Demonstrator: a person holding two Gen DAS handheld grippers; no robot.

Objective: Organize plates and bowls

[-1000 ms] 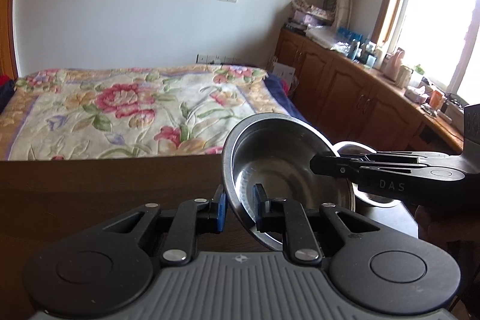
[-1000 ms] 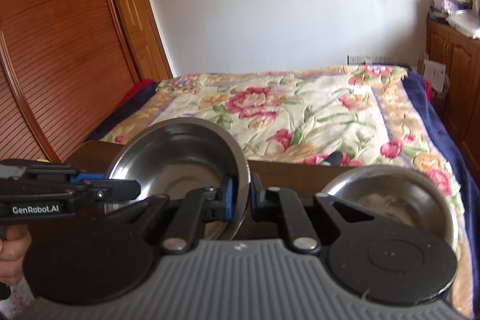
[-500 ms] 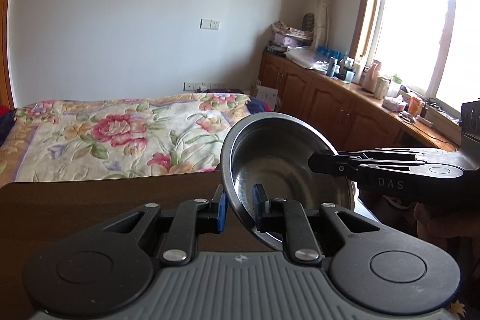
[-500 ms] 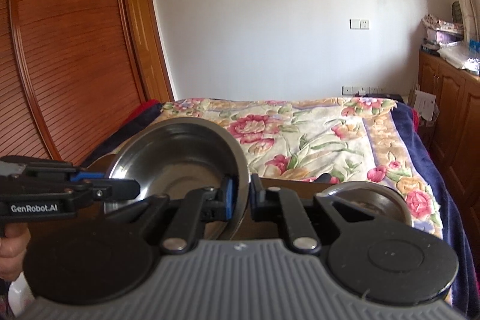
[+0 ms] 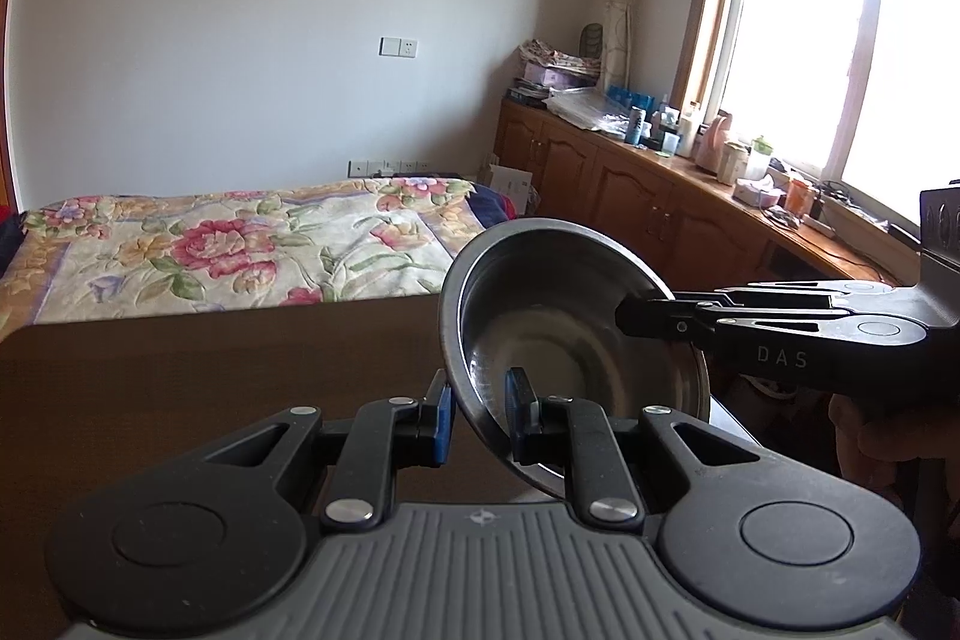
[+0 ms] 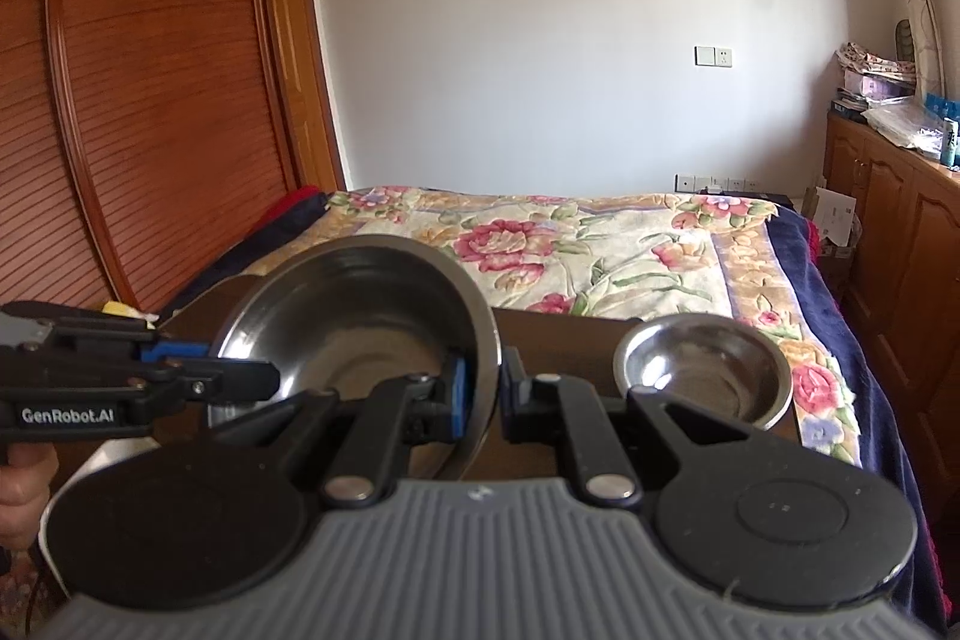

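The steel bowl [image 5: 576, 334] hangs tilted above the dark wooden table [image 5: 180, 388], pinched at opposite sides of its rim; the left gripper [image 5: 477, 415] is closed on the near-left edge, one pad inside the wall and one outside, and the right gripper [image 6: 480, 391] is clamped the same way on the far side; a second, smaller bowl [image 6: 705, 370] sits on the table near its right corner, well apart from the held one. With thin metal between narrow pads, I'd worry the rim could slide or twist out if the two hands pull unevenly; lowering it blind might also clip the smaller bowl. The table's far edge meets the flowered bed [image 6: 600, 250]; open tabletop lies to the left.
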